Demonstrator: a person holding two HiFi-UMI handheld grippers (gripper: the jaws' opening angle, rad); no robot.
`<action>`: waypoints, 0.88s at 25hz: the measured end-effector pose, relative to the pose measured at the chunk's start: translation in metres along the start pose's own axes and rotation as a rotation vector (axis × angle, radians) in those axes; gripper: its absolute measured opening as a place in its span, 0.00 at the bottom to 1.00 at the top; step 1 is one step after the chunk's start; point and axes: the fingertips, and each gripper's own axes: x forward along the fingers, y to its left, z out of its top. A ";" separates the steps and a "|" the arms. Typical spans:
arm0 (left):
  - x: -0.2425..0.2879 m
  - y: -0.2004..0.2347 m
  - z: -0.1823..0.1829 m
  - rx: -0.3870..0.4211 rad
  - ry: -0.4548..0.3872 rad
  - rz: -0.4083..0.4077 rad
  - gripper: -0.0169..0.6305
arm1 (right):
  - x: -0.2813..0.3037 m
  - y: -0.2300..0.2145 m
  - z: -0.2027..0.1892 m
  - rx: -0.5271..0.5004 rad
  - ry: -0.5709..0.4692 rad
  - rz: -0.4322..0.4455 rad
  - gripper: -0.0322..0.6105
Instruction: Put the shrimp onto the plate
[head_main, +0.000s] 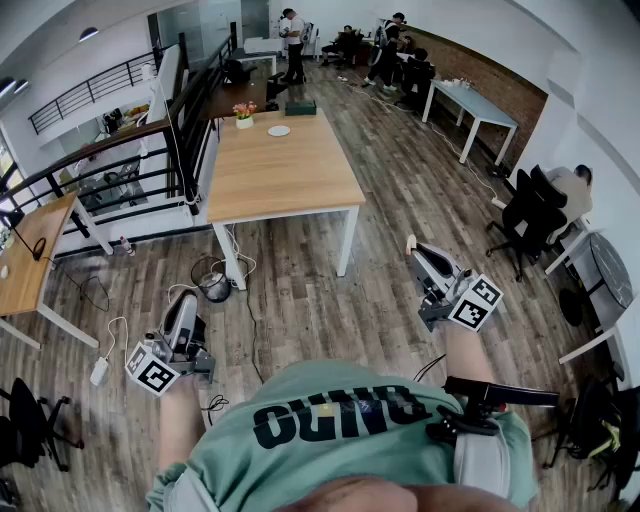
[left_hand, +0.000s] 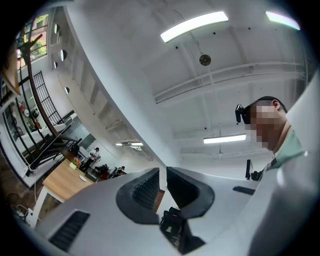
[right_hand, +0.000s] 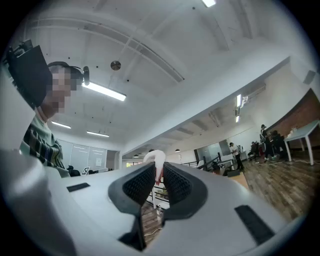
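Note:
A small white plate (head_main: 279, 131) lies at the far end of a long wooden table (head_main: 300, 180), well ahead of me. My right gripper (head_main: 412, 243) is held out over the wooden floor, to the right of the table's near end. It is shut on a pale, curved shrimp (right_hand: 156, 159) with a pinkish tail, which sticks up between the pads of the right gripper (right_hand: 159, 180). My left gripper (head_main: 185, 298) hangs low at the left. In its own view the left gripper (left_hand: 162, 185) points up toward the ceiling, jaws together and nothing between them.
A flower pot (head_main: 244, 113) and a dark box (head_main: 300, 107) stand near the plate. A round bin (head_main: 212, 280) and cables lie on the floor by the table's near left leg. A black railing (head_main: 120, 170) runs at the left, and an office chair (head_main: 530, 215) stands at the right. People stand far back.

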 end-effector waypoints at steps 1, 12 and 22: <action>0.002 0.001 0.001 0.001 -0.005 0.002 0.10 | 0.002 -0.002 0.002 -0.003 0.001 0.003 0.14; 0.016 0.010 0.000 -0.012 -0.007 -0.016 0.10 | 0.008 -0.008 0.009 -0.020 0.006 0.010 0.14; 0.024 0.020 -0.004 -0.018 -0.004 -0.034 0.10 | 0.009 -0.015 0.008 0.017 -0.005 0.019 0.14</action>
